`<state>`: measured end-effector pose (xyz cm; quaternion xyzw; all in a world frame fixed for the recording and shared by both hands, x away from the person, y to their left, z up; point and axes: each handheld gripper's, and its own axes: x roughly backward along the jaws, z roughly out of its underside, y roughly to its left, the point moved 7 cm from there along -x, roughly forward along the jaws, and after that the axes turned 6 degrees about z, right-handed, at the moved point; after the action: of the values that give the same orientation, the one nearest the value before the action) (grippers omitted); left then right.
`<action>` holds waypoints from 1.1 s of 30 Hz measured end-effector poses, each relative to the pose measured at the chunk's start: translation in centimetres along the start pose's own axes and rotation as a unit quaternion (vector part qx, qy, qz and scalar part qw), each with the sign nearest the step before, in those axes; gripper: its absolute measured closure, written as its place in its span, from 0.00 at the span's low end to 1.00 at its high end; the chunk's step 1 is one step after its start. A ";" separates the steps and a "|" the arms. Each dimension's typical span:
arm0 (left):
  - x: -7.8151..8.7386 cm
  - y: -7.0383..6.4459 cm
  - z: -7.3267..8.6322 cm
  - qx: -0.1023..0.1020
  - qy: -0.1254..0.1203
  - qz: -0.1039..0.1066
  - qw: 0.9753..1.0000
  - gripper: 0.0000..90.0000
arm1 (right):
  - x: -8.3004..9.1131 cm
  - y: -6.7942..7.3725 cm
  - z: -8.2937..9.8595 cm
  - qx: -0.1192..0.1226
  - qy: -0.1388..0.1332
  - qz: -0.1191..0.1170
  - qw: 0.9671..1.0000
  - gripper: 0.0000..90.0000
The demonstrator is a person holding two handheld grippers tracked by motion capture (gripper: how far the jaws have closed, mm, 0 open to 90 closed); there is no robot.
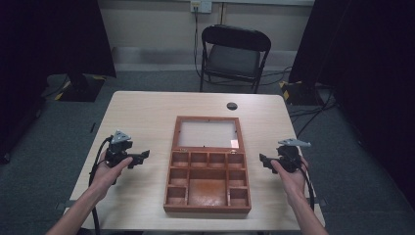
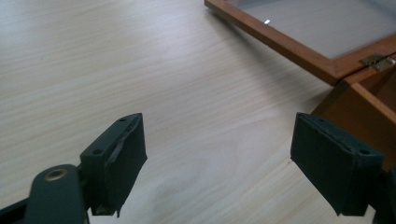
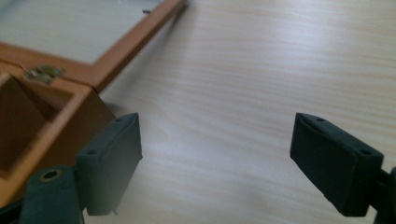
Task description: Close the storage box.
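Observation:
A brown wooden box [image 1: 207,185] with several empty compartments lies open in the middle of the table, its glass-paned lid [image 1: 208,133] folded flat behind it. My left gripper [image 1: 143,156] rests on the table left of the box, held by a hand, jaws wide apart and empty. In the left gripper view the gripper [image 2: 217,161] faces the box's left wall [image 2: 362,109] and a brass hinge [image 2: 377,60]. My right gripper [image 1: 263,159] sits right of the box, also open and empty. In the right gripper view the gripper [image 3: 215,161] points at the box's right corner [image 3: 70,116].
The light wooden table [image 1: 142,112] has a round cable hole [image 1: 232,105] near its far edge. A black folding chair [image 1: 234,56] stands behind the table. Dark curtains hang at both sides, and cables lie on the grey floor.

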<state>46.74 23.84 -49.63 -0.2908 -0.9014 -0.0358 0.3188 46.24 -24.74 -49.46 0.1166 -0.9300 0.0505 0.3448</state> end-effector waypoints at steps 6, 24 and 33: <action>-1.1 -0.3 -1.9 0.004 0.005 0.017 1.000 0.21 | -0.5 1.1 -2.2 0.021 -0.002 -0.015 1.000 0.21; -6.7 -1.9 -5.4 0.000 0.024 0.046 0.999 0.21 | -4.1 4.7 -7.4 0.040 -0.019 -0.086 0.995 0.20; -8.6 -3.5 -4.7 -0.004 0.044 0.057 0.997 0.21 | -6.3 5.2 -5.3 0.022 0.025 -0.101 0.994 0.25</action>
<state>52.85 15.45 -50.60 -0.3411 -0.8684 -0.0343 0.3582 52.90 -17.64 -49.59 0.2160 -0.9034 0.0383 0.3685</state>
